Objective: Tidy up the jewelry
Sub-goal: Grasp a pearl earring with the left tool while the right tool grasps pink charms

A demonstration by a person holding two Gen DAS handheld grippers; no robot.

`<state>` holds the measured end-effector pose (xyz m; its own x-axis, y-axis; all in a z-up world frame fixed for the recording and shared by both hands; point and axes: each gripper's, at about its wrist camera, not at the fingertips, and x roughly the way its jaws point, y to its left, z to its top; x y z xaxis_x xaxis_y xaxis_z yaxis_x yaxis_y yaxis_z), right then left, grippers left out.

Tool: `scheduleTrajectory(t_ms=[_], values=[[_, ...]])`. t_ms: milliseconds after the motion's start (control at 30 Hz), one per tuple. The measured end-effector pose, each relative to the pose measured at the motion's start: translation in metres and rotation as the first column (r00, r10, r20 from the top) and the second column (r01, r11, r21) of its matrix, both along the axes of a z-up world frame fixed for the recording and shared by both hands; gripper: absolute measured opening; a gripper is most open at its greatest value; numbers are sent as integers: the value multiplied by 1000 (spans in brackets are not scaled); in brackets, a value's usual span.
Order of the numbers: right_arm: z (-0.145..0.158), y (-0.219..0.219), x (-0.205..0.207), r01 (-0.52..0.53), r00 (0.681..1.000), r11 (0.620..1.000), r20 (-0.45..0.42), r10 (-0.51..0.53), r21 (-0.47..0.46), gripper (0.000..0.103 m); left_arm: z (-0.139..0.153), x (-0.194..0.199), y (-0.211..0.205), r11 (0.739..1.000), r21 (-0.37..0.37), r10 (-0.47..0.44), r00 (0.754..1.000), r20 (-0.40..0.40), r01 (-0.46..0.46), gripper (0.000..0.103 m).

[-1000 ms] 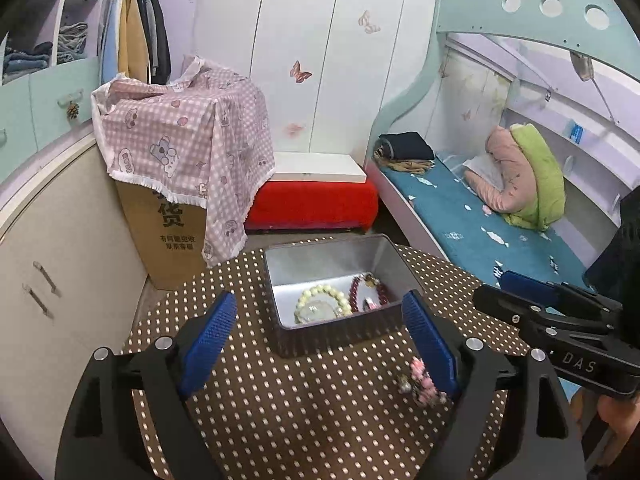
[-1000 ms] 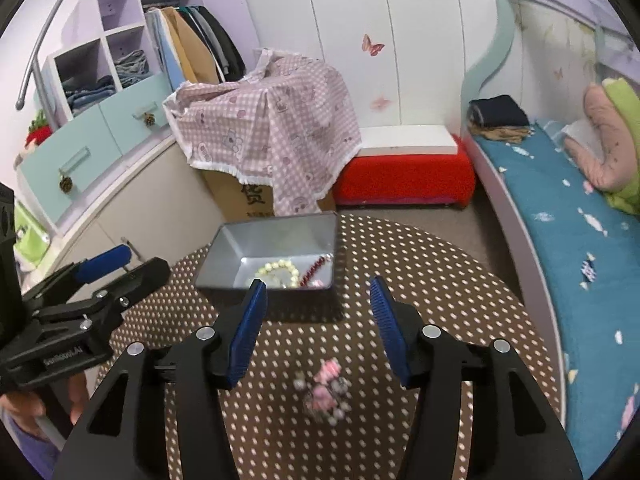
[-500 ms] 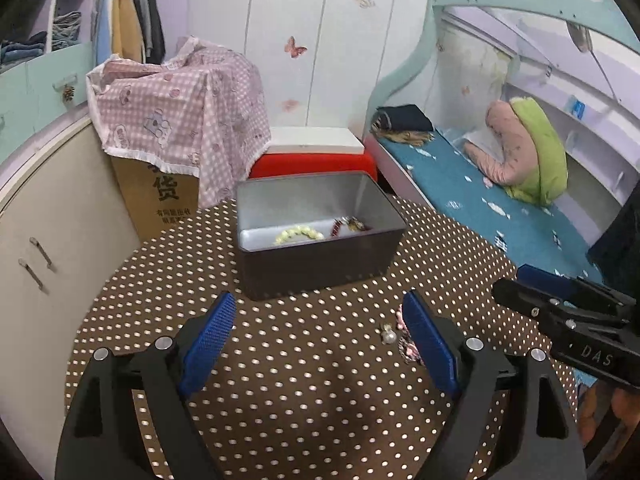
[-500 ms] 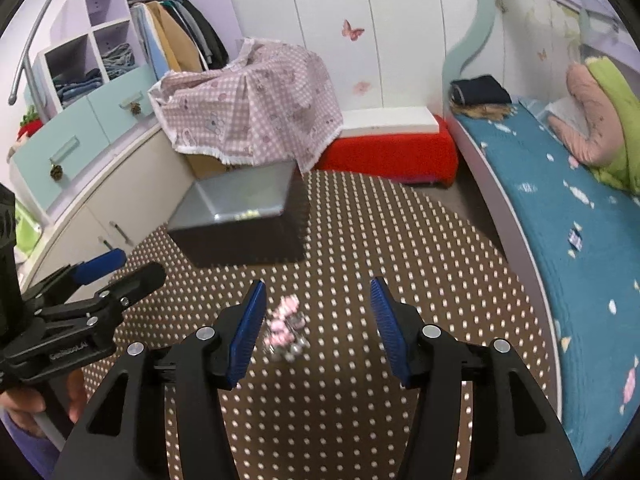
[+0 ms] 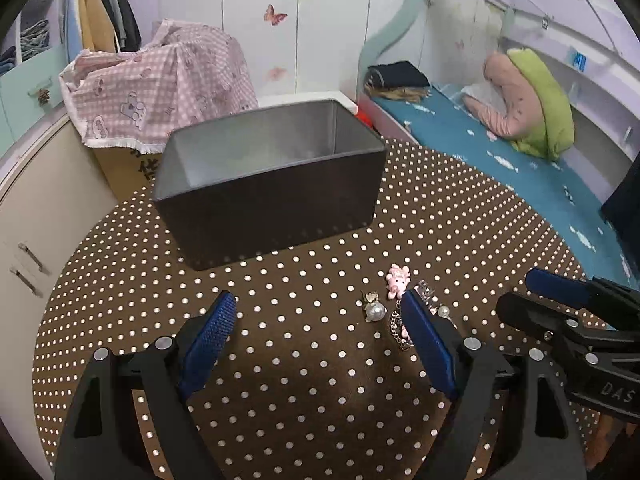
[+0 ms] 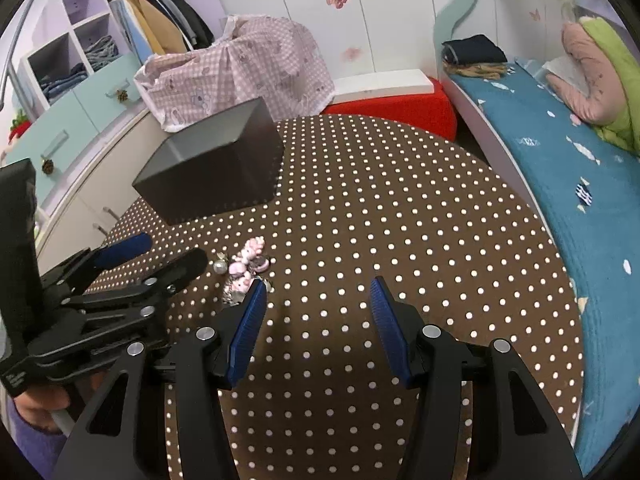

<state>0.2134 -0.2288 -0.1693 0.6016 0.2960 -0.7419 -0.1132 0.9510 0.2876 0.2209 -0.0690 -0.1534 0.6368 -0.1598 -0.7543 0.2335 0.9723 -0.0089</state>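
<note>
table (image 5: 304, 360): brown, white-dotted, under fingers | checked cloth (image 5: 160, 84): draped over cardboard box, far ahead-left | bed (image 6: 560, 152): blue sheet, right | red stool (image 6: 396, 108): far ahead

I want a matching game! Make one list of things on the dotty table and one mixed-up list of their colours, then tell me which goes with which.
Things:
1. metal box
2. piggy charm
3. pearl bead
4. tablecloth

Colours:
A. pink
B. brown with white dots
C. dark grey outside, silver inside
D. shiny white

Pairs: 1-C, 2-A, 3-D, 4-B

The piggy charm and pearl bead lie together in the little jewelry pile in front of the box.
</note>
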Motion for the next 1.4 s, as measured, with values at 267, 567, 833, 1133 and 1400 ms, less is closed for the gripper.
scheduleTrajectory(t_ms=[267,567,833,1133,1400], values=[[-6,4,8,-8,1000,1000,-8,8,5,53,-11,10,-4,1000,11,-18,999,-37,18,65],[-9,9,12,-15,1000,1000,-16,15,2,53,-15,15,-6,1000,15,-21,999,-44,22,55],[-7,14,12,-16,1000,1000,-15,15,-11,53,-12,17,3,1000,-7,-25,999,-46,25,9],[3,41,14,-68,997,997,16,69,-48,53,-1,12,38,998,-65,23,999,-38,-25,9],[12,77,35,-116,993,988,6,117,-101,41,6,5,62,995,-86,51,998,-23,-53,9]])
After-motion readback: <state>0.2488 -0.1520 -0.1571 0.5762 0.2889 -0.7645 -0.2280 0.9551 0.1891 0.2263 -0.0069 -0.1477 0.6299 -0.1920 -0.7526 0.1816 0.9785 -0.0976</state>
